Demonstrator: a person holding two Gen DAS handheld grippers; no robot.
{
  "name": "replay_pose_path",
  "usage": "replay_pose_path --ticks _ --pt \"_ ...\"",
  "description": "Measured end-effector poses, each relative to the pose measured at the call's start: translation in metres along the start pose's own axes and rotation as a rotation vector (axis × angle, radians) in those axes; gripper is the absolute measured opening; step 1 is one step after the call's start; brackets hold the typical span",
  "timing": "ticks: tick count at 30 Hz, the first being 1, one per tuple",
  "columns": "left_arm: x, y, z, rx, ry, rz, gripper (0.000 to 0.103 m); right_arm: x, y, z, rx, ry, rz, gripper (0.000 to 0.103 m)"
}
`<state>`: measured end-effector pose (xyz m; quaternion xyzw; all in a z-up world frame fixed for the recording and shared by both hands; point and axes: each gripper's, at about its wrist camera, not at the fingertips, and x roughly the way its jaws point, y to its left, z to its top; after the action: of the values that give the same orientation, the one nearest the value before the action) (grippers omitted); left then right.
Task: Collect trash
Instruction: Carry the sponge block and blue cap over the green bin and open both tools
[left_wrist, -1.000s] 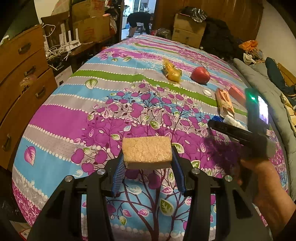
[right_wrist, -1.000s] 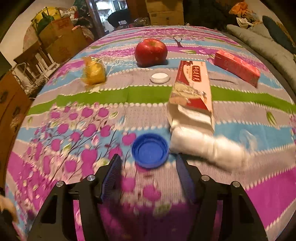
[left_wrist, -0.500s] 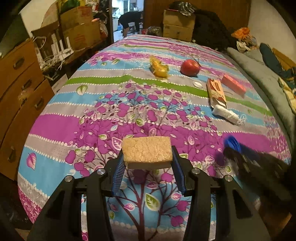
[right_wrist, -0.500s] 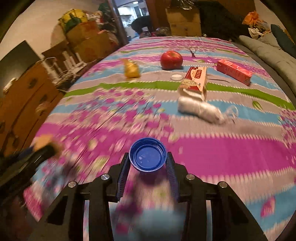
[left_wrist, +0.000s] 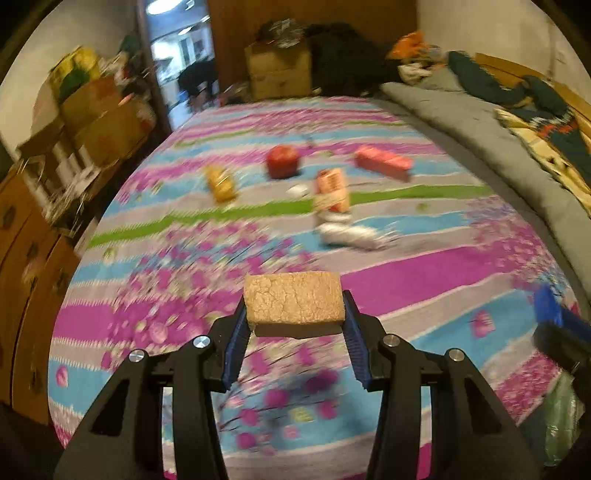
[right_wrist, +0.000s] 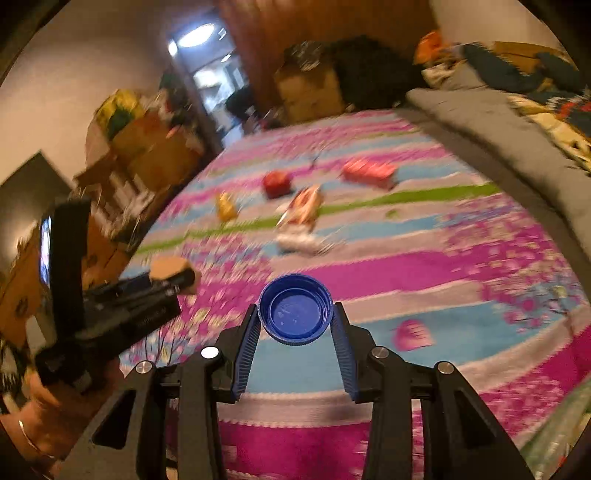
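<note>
Left wrist view: the left gripper (left_wrist: 293, 314) has its fingers (left_wrist: 236, 339) clamped on a tan sponge block (left_wrist: 293, 300), which sits crosswise right at the tips, one ribbed blue pad against each short end, lifted clear of the bedspread (left_wrist: 424, 273) below. The block is rectangular, with a cracked, crumbly top face and a darker underside edge.

In the right wrist view the right gripper (right_wrist: 295, 319) pinches a blue bottle cap (right_wrist: 295, 314) between its fingertips, hollow side facing the camera. It is round, hard plastic, with a finely ridged rim and a glossy inner floor. The left gripper shows off to the left of these fingers with the sponge at its tip, a hand (right_wrist: 48, 417) wrapped round its handle.

Beyond both sets of fingers, well apart from them on the patterned bed cover, lie blurred things: a white crumpled wad (left_wrist: 349, 236) nearest, a flattened red-and-cream carton (left_wrist: 332, 190) touching its far end, a small white lid (left_wrist: 298, 190) just left of the carton, a red apple (left_wrist: 282, 161), a yellow crinkled wrapper (left_wrist: 221, 184) further left, and a pink box (left_wrist: 384, 162) to the right. The cover is soft cloth, striped in magenta, blue, grey and green with a blossom print.
</note>
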<state>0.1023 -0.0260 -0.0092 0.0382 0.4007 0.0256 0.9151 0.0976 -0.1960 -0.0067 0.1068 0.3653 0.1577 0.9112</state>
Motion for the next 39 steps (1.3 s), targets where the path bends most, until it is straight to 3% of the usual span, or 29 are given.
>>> replay_pose_path --ticks 9,19,29,39 --pt "-0.034 -0.116 0.037 0.179 -0.102 -0.15 0.045 -0.11 -0.09 0.012 0.139 -0.172 -0.163 0.041" --pt "-0.077 -0.252 0.029 0.411 -0.168 -0.341 0.045 -0.223 -0.19 -0.03 0.303 -0.256 -0.4 0.041" --pt "-0.115 -0.358 -0.011 0.64 -0.194 -0.493 0.045 -0.288 -0.251 -0.089 0.406 -0.233 -0.576 0.041" --pt "-0.139 -0.412 -0.056 0.817 -0.178 -0.591 0.045 -0.327 -0.271 -0.135 0.467 -0.185 -0.697 0.041"
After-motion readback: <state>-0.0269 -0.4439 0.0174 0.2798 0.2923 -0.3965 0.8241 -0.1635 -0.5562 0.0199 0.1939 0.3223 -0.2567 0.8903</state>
